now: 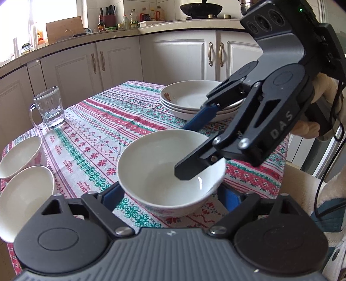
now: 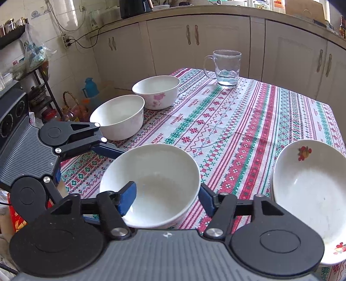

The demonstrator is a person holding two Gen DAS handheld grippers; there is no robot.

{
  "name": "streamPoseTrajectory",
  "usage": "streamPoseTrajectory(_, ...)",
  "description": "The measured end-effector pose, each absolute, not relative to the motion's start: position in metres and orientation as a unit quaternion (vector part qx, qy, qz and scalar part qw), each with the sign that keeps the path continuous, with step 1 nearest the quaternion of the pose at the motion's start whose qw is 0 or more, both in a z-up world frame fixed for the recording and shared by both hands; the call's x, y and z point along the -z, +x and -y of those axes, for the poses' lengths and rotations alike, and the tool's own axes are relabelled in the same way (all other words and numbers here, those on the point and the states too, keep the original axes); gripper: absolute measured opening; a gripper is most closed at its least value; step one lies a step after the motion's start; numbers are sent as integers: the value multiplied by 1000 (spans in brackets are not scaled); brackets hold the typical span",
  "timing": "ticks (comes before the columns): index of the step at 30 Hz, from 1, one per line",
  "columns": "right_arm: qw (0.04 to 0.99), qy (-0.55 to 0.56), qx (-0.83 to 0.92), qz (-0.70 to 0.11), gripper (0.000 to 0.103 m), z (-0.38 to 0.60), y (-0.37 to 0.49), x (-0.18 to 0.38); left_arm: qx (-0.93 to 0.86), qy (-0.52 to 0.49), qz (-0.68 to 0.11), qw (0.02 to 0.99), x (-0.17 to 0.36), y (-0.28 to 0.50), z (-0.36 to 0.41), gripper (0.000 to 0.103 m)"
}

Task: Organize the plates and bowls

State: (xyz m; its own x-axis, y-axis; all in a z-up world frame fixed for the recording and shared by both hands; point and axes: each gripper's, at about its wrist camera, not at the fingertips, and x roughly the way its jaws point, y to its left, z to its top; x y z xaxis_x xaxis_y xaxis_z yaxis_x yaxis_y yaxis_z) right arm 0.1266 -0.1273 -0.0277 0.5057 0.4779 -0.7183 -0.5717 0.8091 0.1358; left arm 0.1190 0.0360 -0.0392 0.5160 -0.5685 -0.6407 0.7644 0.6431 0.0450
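Bowl (image 2: 151,183), glazed, slippery and breakable, is straddled near the plate stack (image 2: 311,194) by both spread grippers, left gripper (image 1: 170,194) and right gripper (image 2: 166,198); rim best pinched.

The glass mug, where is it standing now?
The glass mug stands at the table's far edge in the right wrist view, beyond the two bowls and far from the stack of plates.

Daylight is pouring in from a window (image 1: 54,10) at the upper left of the left view, blowing it out to white. Both pictures are looking bright and sharp; cupboards (image 2: 194,43) are bending at the edges, corners are darkening.
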Motion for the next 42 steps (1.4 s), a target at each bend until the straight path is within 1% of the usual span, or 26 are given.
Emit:
streamPoseTrajectory(2,871,-55,-303,-382,98,127,125,26,390,157,-301,856,39,118,-37,98)
streamPoseTrajectory(3,874,-53,-302,-376,101,127,124,24,386,156,-302,858,40,117,-37,98)
streamPoseTrajectory(5,879,-50,-303,-365,103,126,124,20,377,157,-308,859,42,115,-40,99)
streamPoseTrajectory(16,885,-74,-289,-359,103,110,128,13,314,132,-327,882,34,100,-79,99)
streamPoseTrajectory(22,875,-122,-305,-355,103,87,127,15,256,130,-339,896,36,106,-108,99)
streamPoseTrajectory(31,864,-142,-327,-356,103,55,144,10,197,132,-326,915,41,123,-139,99)
streamPoseTrajectory(42,857,-163,-335,-356,103,10,175,4,193,116,-312,923,46,150,-161,99)
